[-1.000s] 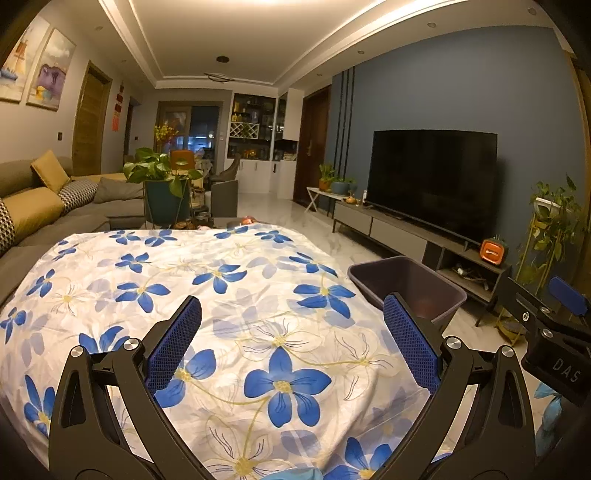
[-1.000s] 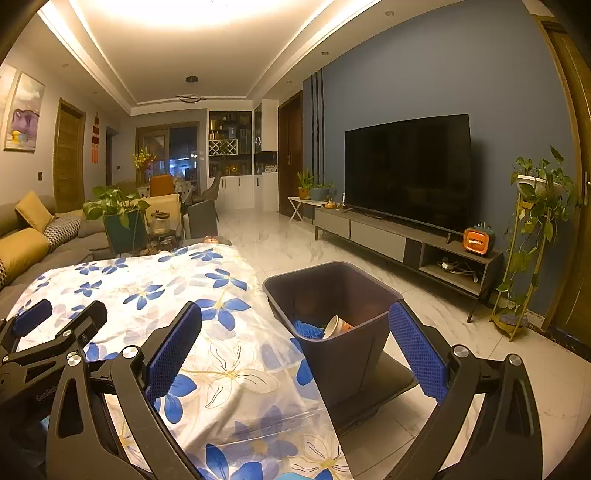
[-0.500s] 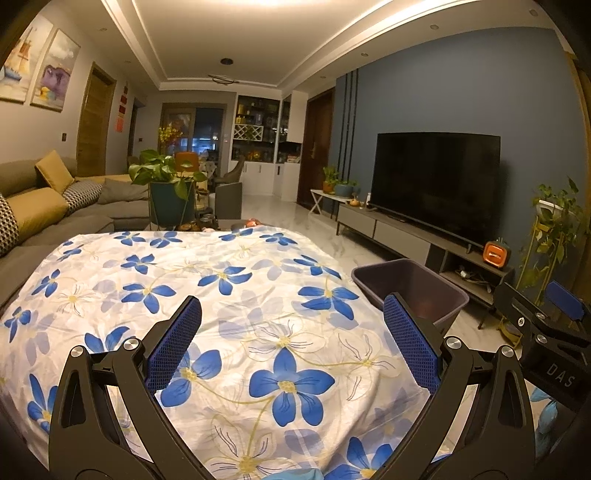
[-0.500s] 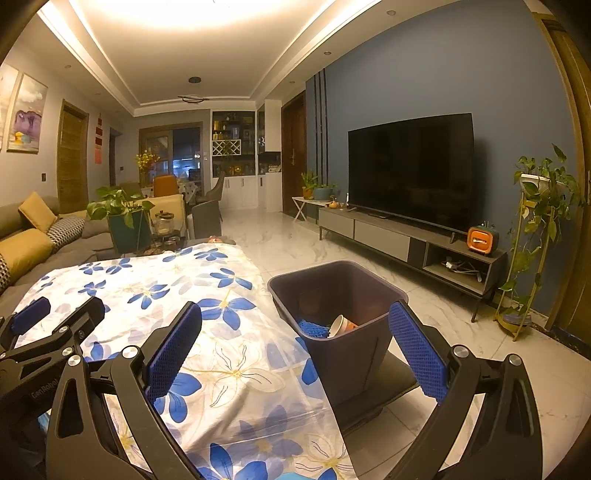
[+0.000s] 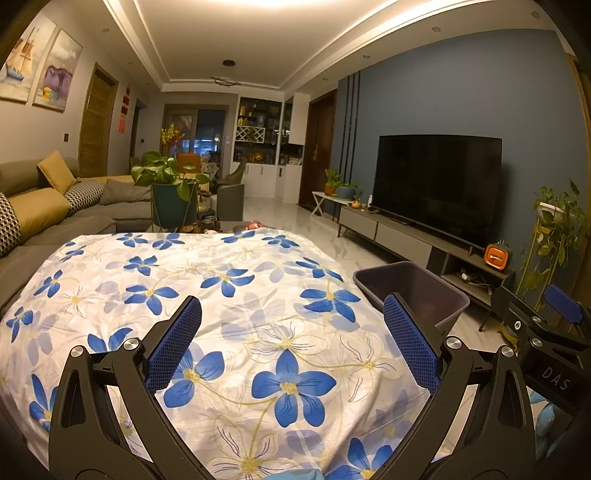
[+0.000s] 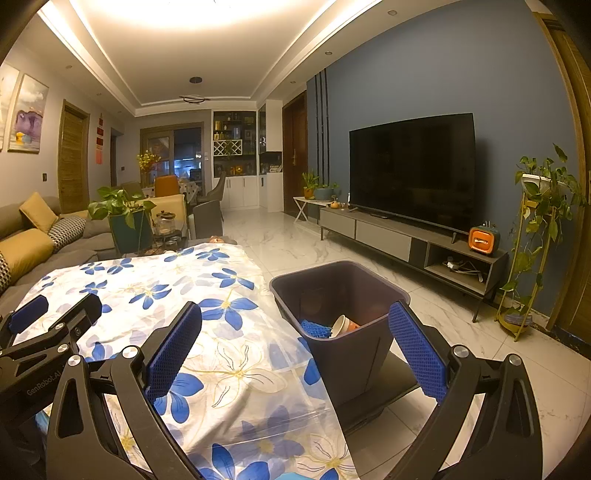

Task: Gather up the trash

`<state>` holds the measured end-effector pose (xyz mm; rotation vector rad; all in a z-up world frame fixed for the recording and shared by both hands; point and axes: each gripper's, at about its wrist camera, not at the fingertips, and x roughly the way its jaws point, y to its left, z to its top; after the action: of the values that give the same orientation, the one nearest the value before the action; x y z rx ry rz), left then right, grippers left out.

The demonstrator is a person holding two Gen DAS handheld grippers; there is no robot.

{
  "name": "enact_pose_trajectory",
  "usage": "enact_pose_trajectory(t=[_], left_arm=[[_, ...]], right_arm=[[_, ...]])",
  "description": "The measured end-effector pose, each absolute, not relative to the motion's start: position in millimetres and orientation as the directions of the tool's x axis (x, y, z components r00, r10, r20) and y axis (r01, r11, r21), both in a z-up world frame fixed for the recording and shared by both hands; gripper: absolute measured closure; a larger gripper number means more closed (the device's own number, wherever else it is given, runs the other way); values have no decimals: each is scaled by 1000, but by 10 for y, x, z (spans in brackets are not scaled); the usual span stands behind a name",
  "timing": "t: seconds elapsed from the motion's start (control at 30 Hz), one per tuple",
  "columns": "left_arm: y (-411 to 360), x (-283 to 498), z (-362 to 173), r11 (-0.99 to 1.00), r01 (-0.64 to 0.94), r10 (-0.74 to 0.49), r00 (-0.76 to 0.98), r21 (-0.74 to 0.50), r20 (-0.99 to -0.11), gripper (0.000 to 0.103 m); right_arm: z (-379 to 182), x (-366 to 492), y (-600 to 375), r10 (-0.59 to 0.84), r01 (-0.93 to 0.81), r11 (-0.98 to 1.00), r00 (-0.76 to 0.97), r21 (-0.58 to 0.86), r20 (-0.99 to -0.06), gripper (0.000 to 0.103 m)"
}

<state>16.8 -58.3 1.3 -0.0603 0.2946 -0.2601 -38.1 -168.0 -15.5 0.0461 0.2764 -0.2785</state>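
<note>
Warm yellow light pours from the recessed ceiling cove, blown out to glare overhead. Both views stay sharp centrally, with fisheye bending and dark vignetted corners.

left wrist: over counter, facing tv | right wrist: nearer bin | shared: counter, bin, tv

One bin — one cup, one blue scrap.

A soft, faintly creased floral cloth covers the table, the dark bin looks matt plastic, the floor is glossy marble-like tile, and the gripper pads are rough blue mesh-textured rubber.
</note>
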Motion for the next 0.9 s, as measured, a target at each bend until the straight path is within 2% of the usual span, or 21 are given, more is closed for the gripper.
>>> enact_pose_trajectory(t=[0.9], left_arm=[[-587,167,10,965,243,-261,924,-96,-278,6]], right_arm=[[-152,-364,-1685,-263,276,961,925,10,-274,6]])
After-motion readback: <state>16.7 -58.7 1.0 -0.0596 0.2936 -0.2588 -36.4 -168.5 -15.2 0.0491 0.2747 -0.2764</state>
